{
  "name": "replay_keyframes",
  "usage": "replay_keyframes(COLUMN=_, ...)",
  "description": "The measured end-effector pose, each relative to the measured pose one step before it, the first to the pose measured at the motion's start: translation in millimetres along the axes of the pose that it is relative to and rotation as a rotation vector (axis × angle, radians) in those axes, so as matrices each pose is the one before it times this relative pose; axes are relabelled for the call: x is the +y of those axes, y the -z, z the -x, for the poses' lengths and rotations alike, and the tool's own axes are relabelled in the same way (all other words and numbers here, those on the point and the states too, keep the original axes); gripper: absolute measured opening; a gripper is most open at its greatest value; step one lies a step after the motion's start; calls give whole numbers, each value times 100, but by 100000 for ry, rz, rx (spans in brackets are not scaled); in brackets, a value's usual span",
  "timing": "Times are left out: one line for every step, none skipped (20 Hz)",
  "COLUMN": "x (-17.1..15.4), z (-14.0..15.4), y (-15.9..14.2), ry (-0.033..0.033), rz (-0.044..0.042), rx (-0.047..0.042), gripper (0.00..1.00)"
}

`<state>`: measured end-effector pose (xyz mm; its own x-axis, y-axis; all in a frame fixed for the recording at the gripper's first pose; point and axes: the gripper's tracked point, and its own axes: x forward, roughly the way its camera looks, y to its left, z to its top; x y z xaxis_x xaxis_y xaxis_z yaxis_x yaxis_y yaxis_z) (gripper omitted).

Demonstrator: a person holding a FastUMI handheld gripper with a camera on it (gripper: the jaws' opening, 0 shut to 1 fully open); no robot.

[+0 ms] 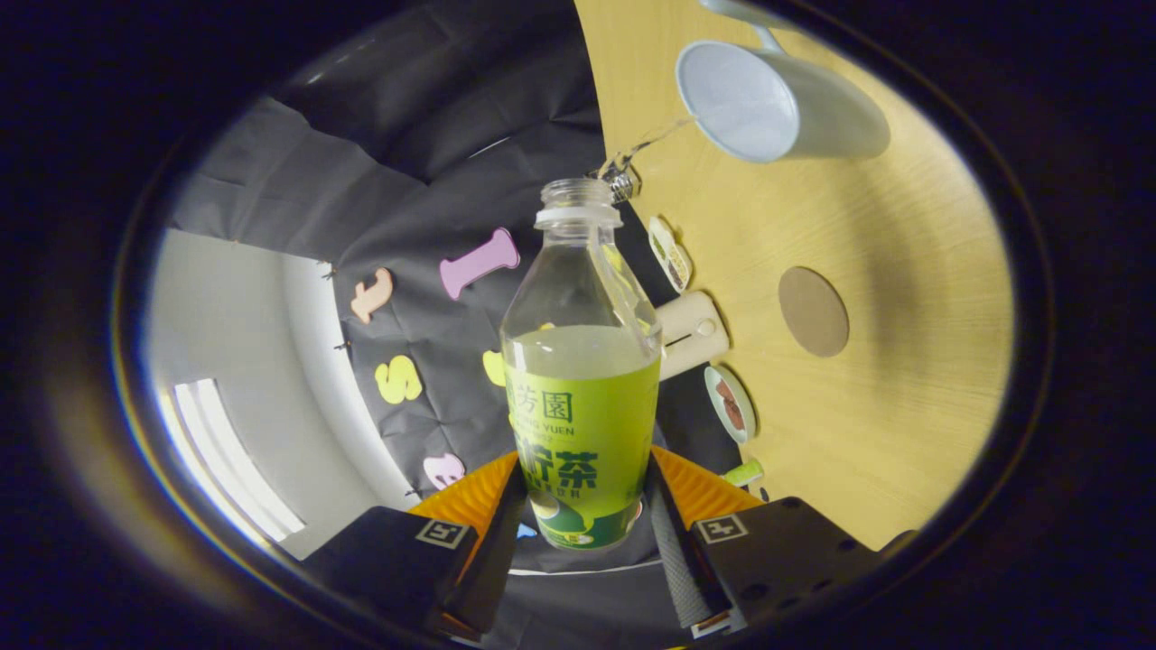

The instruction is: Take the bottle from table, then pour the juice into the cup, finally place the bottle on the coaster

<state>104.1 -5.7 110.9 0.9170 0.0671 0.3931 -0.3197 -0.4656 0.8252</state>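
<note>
Claw [582, 533] pinching the bottle [582, 388] low on its body, one finger pressed to each side of the green label. Bottle uncapped, mouth pointing away from the fingers, pale green juice [582, 354] filling it up to about the top edge of the label, clear plastic above that. Whole view rolled, so the light wooden table [903, 406] stands like a wall beside the bottle rather than under it. A thin clear stream [646, 149] running from the bottle's mouth across to the rim of the cup [777, 104]. Cup pale grey-white, open mouth facing the camera, handle on its far side, sitting on the table beyond the bottle's neck. Round brown coaster [813, 311] flat on the table, bare, well apart from the cup and off to the side of the bottle's shoulder. Along the table's edge next to the bottle: a cream cylinder [691, 334] and two small dishes [670, 253] [730, 403] holding something brownish, too small to tell what. Dark cloth wall [433, 199] behind the bottle.
</note>
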Motion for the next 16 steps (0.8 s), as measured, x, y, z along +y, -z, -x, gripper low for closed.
replay_keyframes(x=284, z=-155, y=-49, ry=-374, rz=-625, rx=-294, gripper=76)
replay_keyframes(x=361, z=-134, y=-1, ry=-812, rz=-839, rx=-89, gripper=76)
replay_keyframes(x=257, z=-29, y=139, ry=-637, rz=-560, rx=-93, gripper=76)
replay_keyframes(x=166, z=-66, y=-52, ry=-516, rz=-483, rx=-336, gripper=76)
replay_keyframes(x=196, z=71, y=-49, ry=-455, rz=-616, rx=-205, gripper=76)
replay_keyframes(x=88, z=32, y=4, ry=-148, rz=-418, rx=-218, gripper=76)
replay_keyframes(x=108, z=-81, y=56, ry=-209, rz=-235, rx=-147, gripper=76)
replay_keyframes(x=90, z=12, y=16, ry=-131, rz=-311, rx=44, gripper=76)
replay_keyframes(x=146, z=-41, y=-71, ry=-358, rz=-371, rx=-305, gripper=76)
replay_keyframes(x=143, z=-76, y=-23, ry=-546, rz=-629, rx=-258, gripper=76)
replay_keyframes(x=227, z=85, y=18, ry=-590, rz=-827, rx=-236, gripper=76)
replay_keyframes(x=-1, z=-114, y=-81, ry=-470, rz=-718, rx=-40, gripper=76)
replay_keyframes(x=60, z=38, y=12, ry=-97, rz=-592, rx=0, gripper=76)
replay_keyframes(x=0, z=127, y=73, ry=51, rz=-423, rx=73, gripper=76)
replay_keyframes(x=0, z=-41, y=-41, ry=436, rz=-412, rx=94, gripper=76)
replay_keyframes(x=-72, z=76, y=53, ry=222, rz=-209, rx=46, gripper=76)
